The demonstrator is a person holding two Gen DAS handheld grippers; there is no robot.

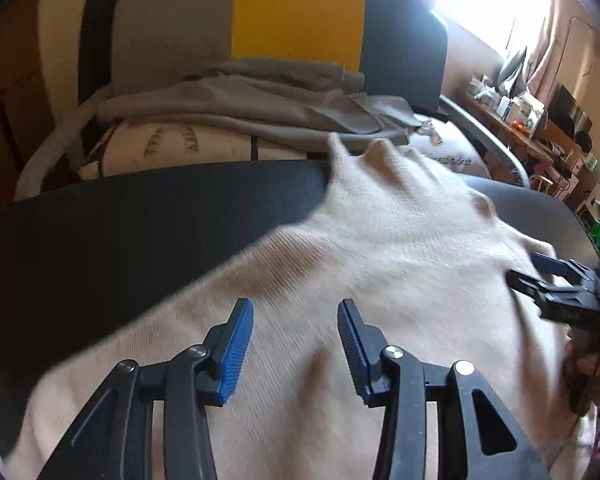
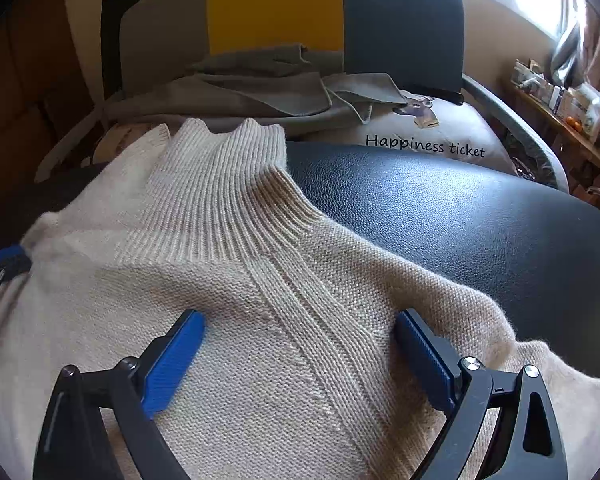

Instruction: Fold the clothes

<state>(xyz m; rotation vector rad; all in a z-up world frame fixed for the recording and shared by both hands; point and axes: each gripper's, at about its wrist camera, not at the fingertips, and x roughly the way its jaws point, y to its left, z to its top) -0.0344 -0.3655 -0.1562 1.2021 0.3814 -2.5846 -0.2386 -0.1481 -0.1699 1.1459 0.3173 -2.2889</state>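
On the black seat: a beige knit sweater (image 2: 284, 320) lies spread over a black leather-look seat (image 2: 480, 216), which shows bare on both sides of it.
Sweater collar: the ribbed high collar (image 2: 228, 184) points away from both cameras toward the far edge of the seat; its rim is wavy.
Sweater seam: a raised knit seam runs from the base of the collar down between the right gripper's fingers.
Left gripper: the left gripper (image 1: 296, 344) is over the plain body of the sweater, its jaws parted to a moderate gap with nothing between the blue pads (image 1: 236, 352); whether the tips touch the knit cannot be told, and the cloth is blurred in the left wrist view.
Right gripper: the right gripper (image 2: 300, 354) has its jaws spread wide, straddling the seam just below the collar; the blue pads (image 2: 172, 364) sit low against the knit, clamping nothing.
Right gripper from the left camera: it (image 1: 556, 280) shows at the right edge, resting at the sweater's shoulder.
Behind the seat: a grey garment (image 1: 260, 104) lies in a heap on a pale cushion (image 2: 440, 136) printed "Happiness ticket", in front of a backrest with grey, yellow (image 1: 296, 16) and dark panels.
Far right: a cluttered wooden shelf (image 1: 540, 128) stands under a bright window.
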